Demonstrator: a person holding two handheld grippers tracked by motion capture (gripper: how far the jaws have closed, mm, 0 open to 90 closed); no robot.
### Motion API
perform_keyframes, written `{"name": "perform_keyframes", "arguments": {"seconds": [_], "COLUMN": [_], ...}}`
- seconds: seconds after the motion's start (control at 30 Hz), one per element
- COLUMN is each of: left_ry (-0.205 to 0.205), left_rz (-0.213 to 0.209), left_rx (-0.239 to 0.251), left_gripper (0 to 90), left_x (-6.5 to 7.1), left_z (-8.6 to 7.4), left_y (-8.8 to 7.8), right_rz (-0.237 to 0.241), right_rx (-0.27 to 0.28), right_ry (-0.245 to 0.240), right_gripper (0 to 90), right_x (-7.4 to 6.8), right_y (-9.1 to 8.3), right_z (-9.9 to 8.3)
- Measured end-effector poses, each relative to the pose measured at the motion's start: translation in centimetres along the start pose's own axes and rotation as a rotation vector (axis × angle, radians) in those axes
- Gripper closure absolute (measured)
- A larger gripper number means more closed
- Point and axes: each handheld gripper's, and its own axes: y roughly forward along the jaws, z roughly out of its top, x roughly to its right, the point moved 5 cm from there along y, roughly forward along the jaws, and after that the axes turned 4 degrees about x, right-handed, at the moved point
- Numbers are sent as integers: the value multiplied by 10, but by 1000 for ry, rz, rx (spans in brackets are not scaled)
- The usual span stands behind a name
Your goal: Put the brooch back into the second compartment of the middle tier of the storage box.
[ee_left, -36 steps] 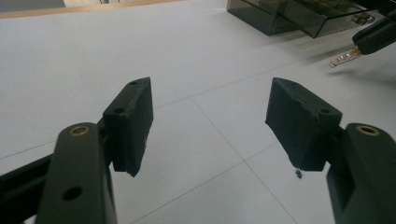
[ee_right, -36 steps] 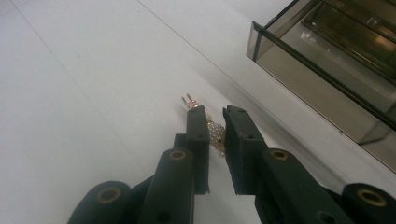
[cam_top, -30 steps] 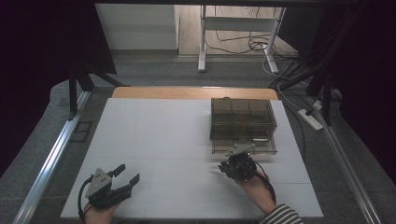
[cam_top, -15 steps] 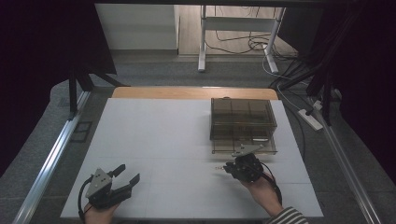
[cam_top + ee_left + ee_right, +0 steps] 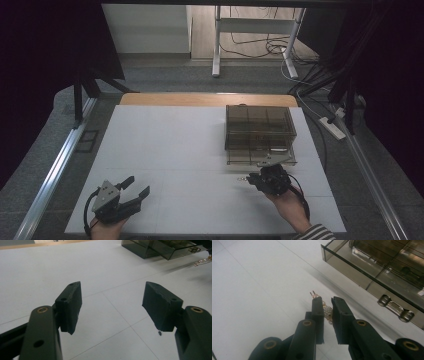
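A small gold clip set with pearls sits pinched between the jaws of my right gripper, its gold prongs poking out past the left jaw. In the high view the right gripper hovers just above the white table, right in front of a smoky see-through drawer box. The box's bottom drawer is pulled out, with a metal handle on its front. Near the table's front left, my left gripper rests with jaws wide apart and nothing between them. The box and the clip appear far off in the left gripper view.
The box stands at the table's back right. A wooden strip runs along the far edge. A metal rail lies left of the table, and a power strip with cables lies to the right.
My right gripper has drifted to the right and slightly up with the pearl clip, staying in front of the open drawer. The left gripper has kept still.
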Motion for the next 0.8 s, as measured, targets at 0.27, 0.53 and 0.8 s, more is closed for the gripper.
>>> {"name": "perform_keyframes", "arguments": {"seconds": [0.27,0.53,0.8], "left_ry": [0,-1,-2], "left_rz": [1,1,0], "left_rx": [0,0,-2], "left_gripper": [325,325,325], "left_x": [0,0,0], "left_z": [0,0,0], "left_y": [0,0,0], "right_rz": [-15,-25,-36], "right_rx": [13,27,41], "right_ry": [11,30,45], "right_gripper": [796,796,796], "right_x": [7,14,20], "right_y": [-9,-17,-24], "right_z": [-1,0,3]}}
